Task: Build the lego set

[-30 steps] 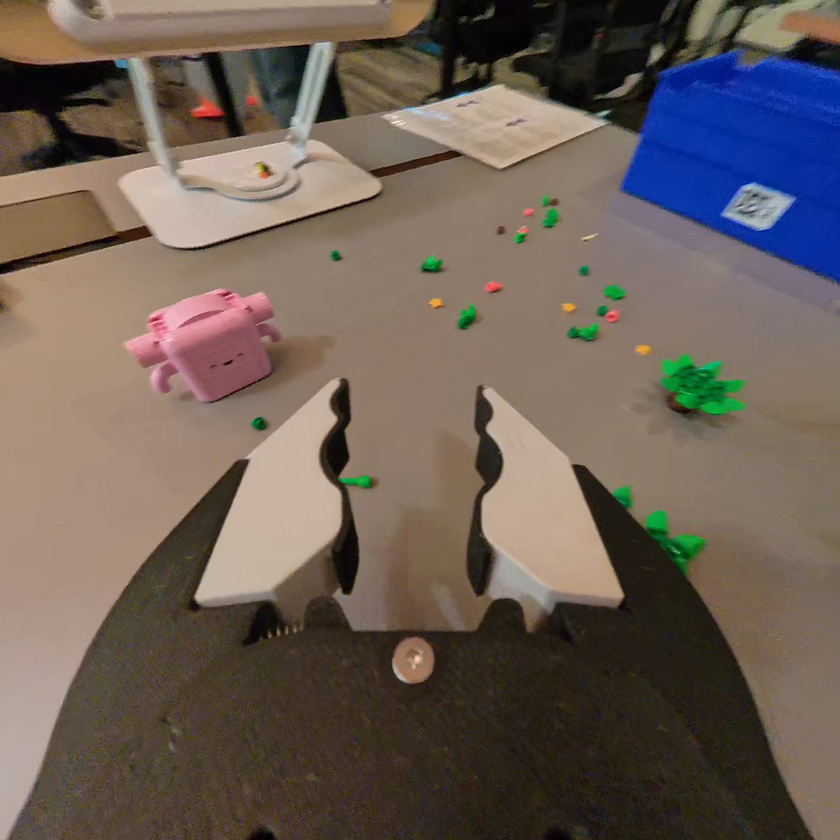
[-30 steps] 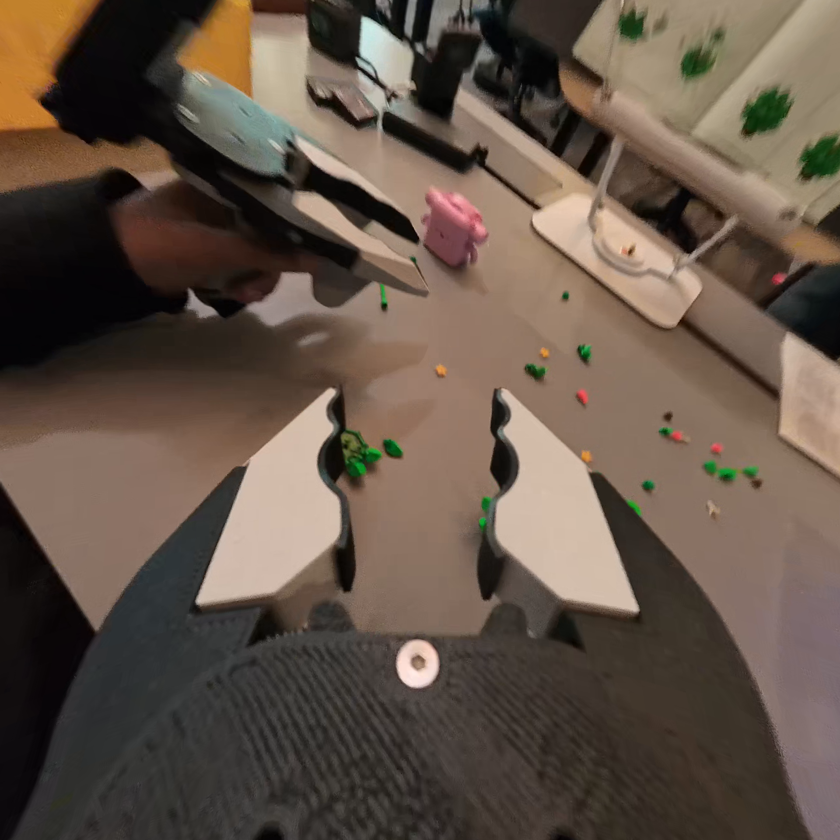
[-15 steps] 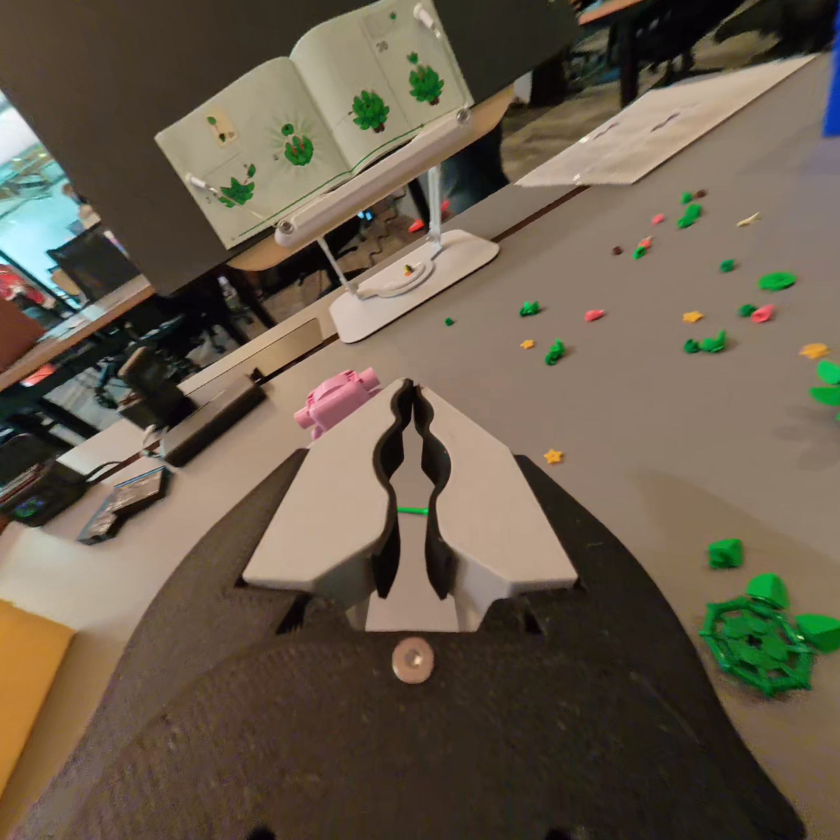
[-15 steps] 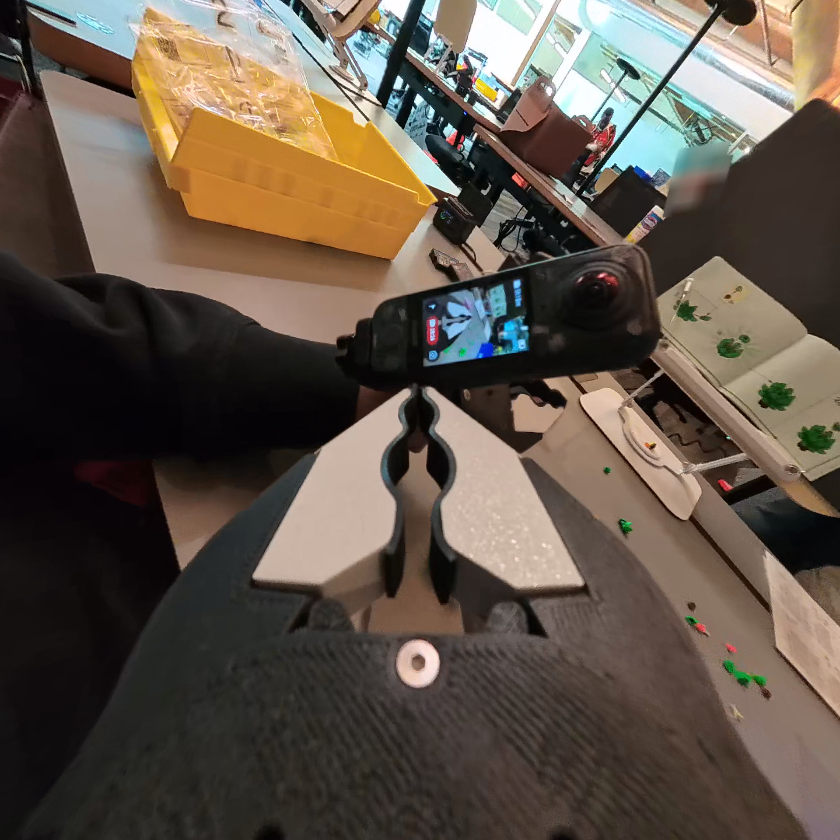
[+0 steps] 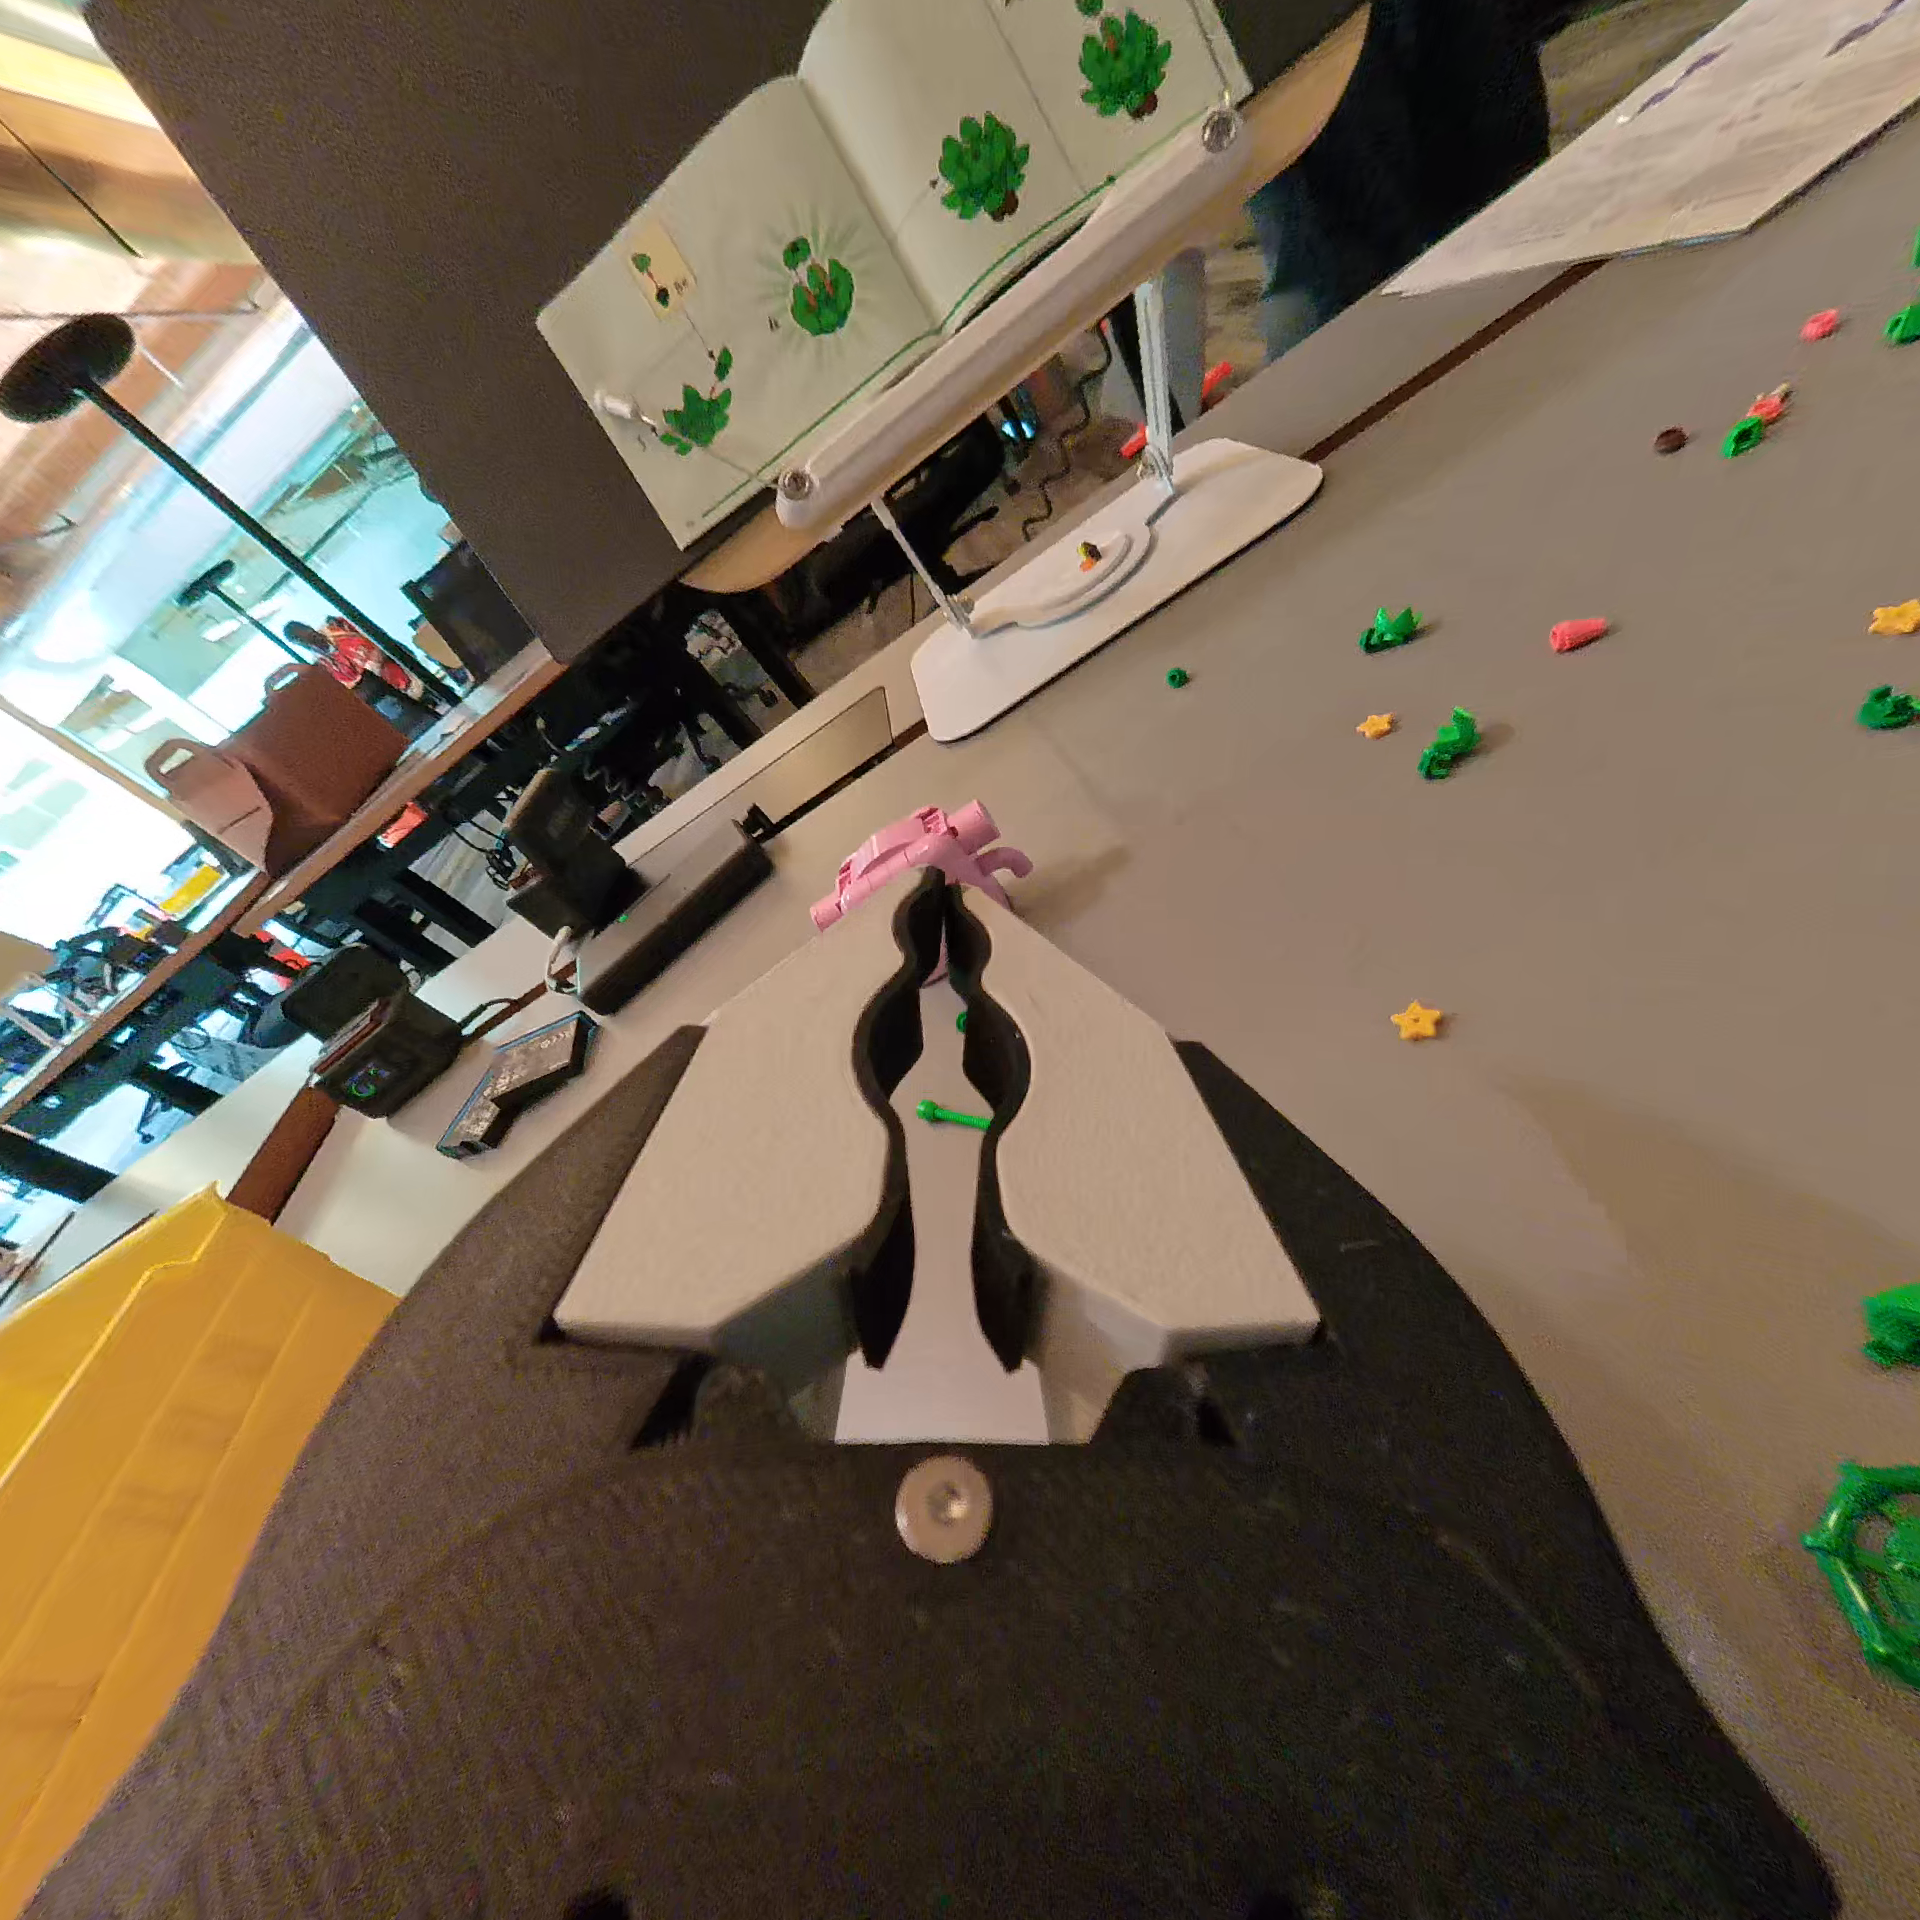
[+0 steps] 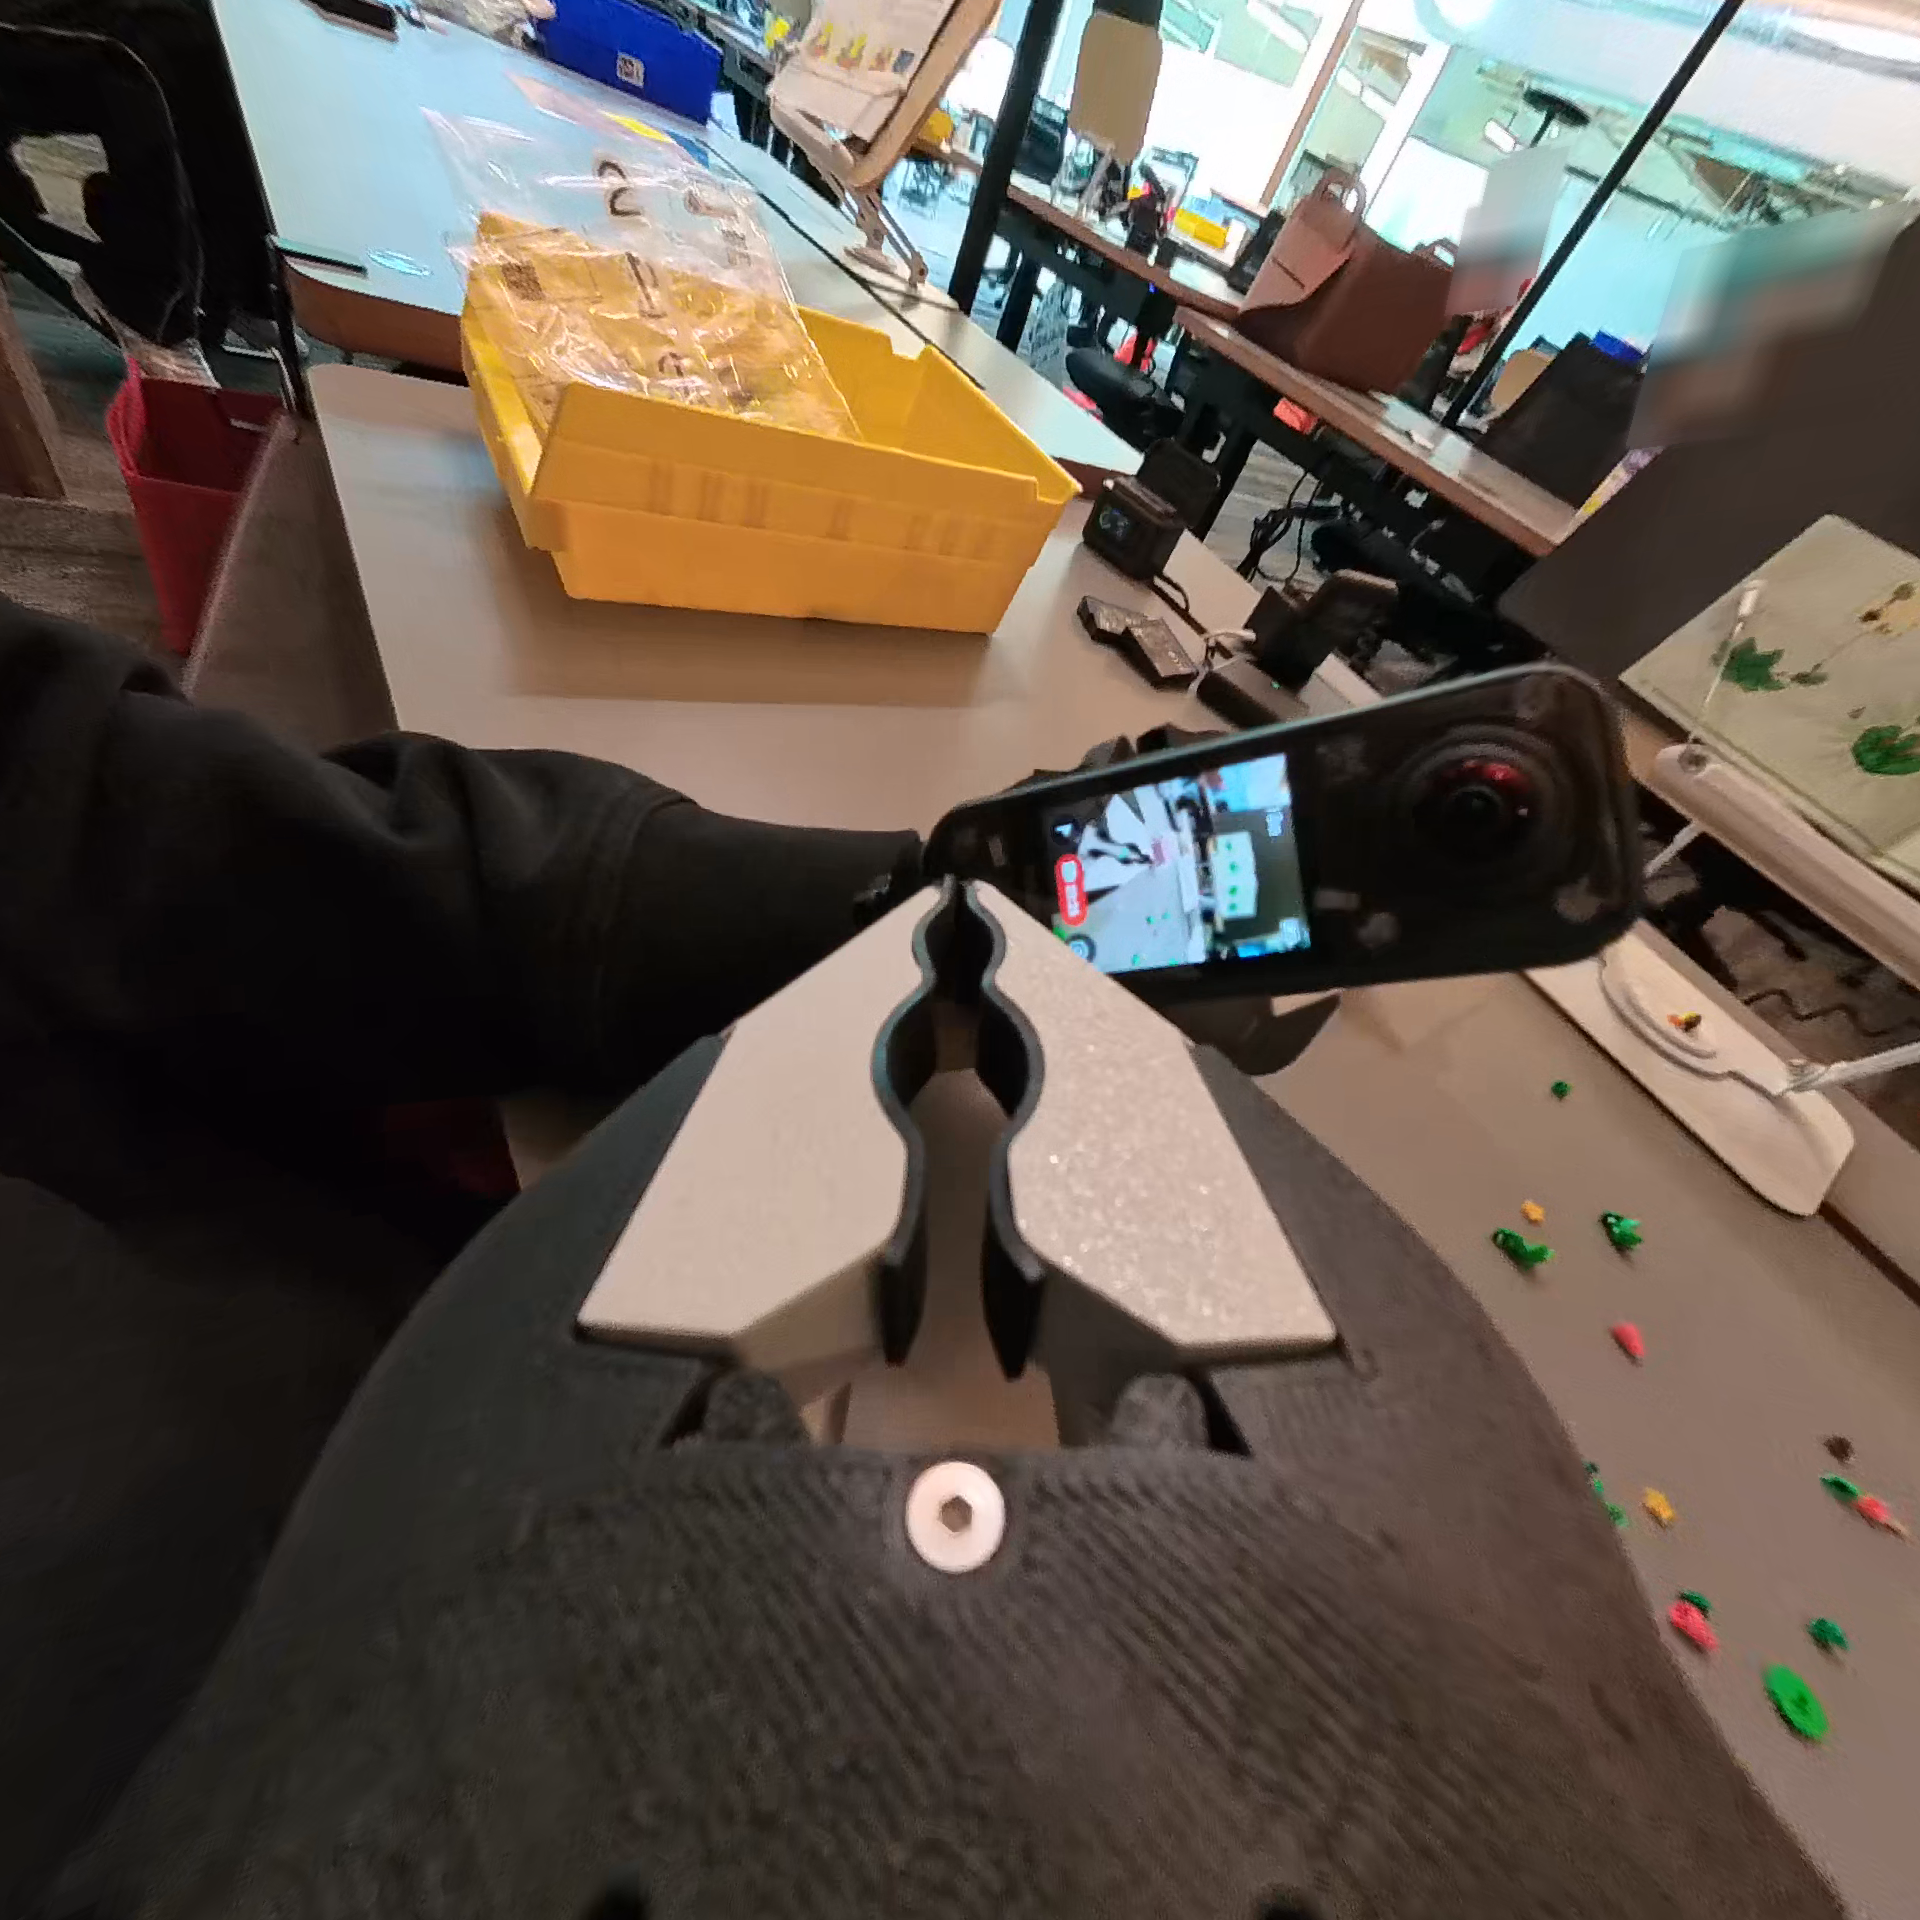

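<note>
The left gripper (image 5: 940, 894) sits with its 2 grey fingers nearly together at the tips, and a thin green lego pin (image 5: 951, 1115) shows through the gap; whether it is pinched or just lying on the grey table (image 5: 1558, 883) behind, I cannot tell. Just past the tips sits the pink blocky lego figure (image 5: 914, 847). The right gripper (image 6: 956, 894) is closed on nothing, pointing at the black camera (image 6: 1351, 852) mounted on the other tool. Loose green, red and yellow lego bits (image 5: 1444, 743) lie scattered near the open instruction booklet on its white stand (image 5: 935, 260). It looks like a piece-fetching step; next comes careful alignment.
</note>
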Tool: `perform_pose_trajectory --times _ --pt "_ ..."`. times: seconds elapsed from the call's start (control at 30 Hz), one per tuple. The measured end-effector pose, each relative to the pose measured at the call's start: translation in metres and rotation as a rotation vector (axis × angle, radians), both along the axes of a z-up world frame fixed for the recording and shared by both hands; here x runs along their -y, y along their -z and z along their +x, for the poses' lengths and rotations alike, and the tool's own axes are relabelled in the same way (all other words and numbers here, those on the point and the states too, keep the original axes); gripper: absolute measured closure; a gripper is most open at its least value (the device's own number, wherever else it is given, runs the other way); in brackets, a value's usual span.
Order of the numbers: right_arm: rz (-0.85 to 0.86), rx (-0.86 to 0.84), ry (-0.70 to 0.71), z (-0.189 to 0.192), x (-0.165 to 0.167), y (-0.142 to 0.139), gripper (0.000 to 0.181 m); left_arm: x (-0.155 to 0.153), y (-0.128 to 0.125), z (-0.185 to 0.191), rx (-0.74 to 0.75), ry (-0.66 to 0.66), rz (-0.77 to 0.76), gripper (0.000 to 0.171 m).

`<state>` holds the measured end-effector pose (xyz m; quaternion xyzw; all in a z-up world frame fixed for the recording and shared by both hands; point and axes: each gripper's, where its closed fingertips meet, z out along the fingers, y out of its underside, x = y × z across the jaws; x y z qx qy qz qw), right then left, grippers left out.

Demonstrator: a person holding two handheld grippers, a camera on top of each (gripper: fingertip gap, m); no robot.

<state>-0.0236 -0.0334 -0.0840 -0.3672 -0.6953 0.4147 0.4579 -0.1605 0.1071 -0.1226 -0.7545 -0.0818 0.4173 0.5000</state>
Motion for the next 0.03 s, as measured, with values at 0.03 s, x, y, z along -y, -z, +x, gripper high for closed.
perform_pose_trajectory --times 0.03 --pt "-0.016 0.020 0.006 -0.0002 -0.0007 0.0011 0.181 0.0010 -0.0001 -0.0014 -0.001 -0.010 0.000 0.171"
